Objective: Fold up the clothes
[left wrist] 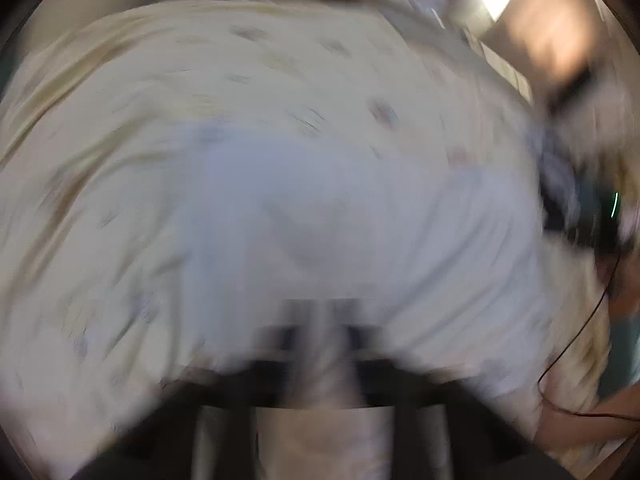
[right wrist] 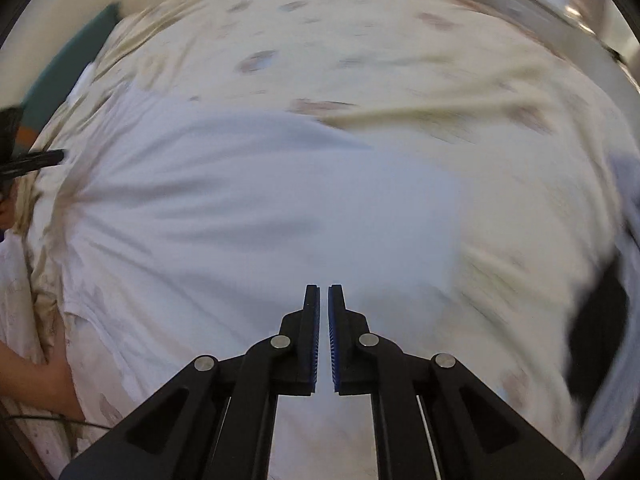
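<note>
A white garment [right wrist: 260, 208] lies spread on a cream patterned bedsheet [right wrist: 360, 20]. My right gripper [right wrist: 324, 288] hovers over the garment's near part. Its blue pads stand shut with only a hair-thin slit, and no cloth shows pinched between them. At the far left of the right wrist view, my left gripper [right wrist: 60, 156] meets the garment's edge, where creases fan out from one point. The left wrist view is badly blurred. In it the white garment [left wrist: 360, 220] runs down to my left gripper [left wrist: 320, 320], which looks shut on a fold of it.
A person's bare arm [right wrist: 36, 376] rests at the lower left by the sheet's edge, with a thin black cable [left wrist: 576, 340] beside it. A dark piece of clothing [right wrist: 600, 320] lies at the right. A teal object [right wrist: 72, 60] sits past the sheet's upper left.
</note>
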Tool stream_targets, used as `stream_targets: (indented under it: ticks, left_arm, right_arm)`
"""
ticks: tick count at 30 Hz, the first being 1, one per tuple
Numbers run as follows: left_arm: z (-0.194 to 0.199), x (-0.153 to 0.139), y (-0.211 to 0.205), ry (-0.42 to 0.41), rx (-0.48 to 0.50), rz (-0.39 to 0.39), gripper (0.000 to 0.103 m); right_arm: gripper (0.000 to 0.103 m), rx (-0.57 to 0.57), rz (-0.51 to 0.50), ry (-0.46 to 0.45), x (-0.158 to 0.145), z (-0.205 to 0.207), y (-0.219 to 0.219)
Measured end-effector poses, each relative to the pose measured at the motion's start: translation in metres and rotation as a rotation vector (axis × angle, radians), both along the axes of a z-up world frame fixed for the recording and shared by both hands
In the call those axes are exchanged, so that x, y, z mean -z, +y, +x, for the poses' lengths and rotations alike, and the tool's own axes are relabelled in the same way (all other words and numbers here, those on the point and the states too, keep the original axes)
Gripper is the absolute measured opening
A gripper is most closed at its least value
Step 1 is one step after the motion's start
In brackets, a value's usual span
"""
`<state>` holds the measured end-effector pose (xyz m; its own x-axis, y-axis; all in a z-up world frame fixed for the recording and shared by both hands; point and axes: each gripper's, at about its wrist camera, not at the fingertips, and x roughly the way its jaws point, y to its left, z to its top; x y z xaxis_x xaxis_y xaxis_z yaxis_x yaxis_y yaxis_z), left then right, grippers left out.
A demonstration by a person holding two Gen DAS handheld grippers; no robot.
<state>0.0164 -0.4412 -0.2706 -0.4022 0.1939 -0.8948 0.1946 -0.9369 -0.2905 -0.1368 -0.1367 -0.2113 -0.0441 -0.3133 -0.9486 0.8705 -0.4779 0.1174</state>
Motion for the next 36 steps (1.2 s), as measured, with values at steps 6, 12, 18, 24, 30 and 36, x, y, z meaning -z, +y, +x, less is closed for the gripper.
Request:
stream_targets:
  ticks: [6, 12, 18, 24, 30, 36]
  left_arm:
    - [-0.07, 0.019, 0.068, 0.0, 0.226, 0.042, 0.0]
    - [-0.111, 0.056, 0.04, -0.11, 0.148, -0.084, 0.002]
    - [-0.058, 0.061, -0.062, -0.12, -0.063, -0.128, 0.002]
    - [-0.008, 0.031, -0.055, -0.085, -0.129, -0.119, 0.002]
    - [0.011, 0.054, 0.027, -0.148, 0.066, -0.047, 0.002]
    - [0.07, 0.075, 0.003, -0.245, 0.093, -0.075, 0.002]
  right_arm:
    - [0.005, -0.141, -0.081, -0.108, 0.018, 0.043, -0.106]
    - [0.001, -0.132, 0.006, -0.107, 0.061, 0.049, -0.145]
    - [0.0, -0.062, 0.085, -0.053, 0.058, -0.003, -0.068]
    - [0.004, 0.05, 0.231, 0.044, 0.034, -0.036, 0.03]
    - [0.005, -0.165, 0.072, -0.174, 0.011, 0.058, 0.03]
    - [0.0, -0.177, 0.301, -0.231, 0.077, 0.09, 0.105]
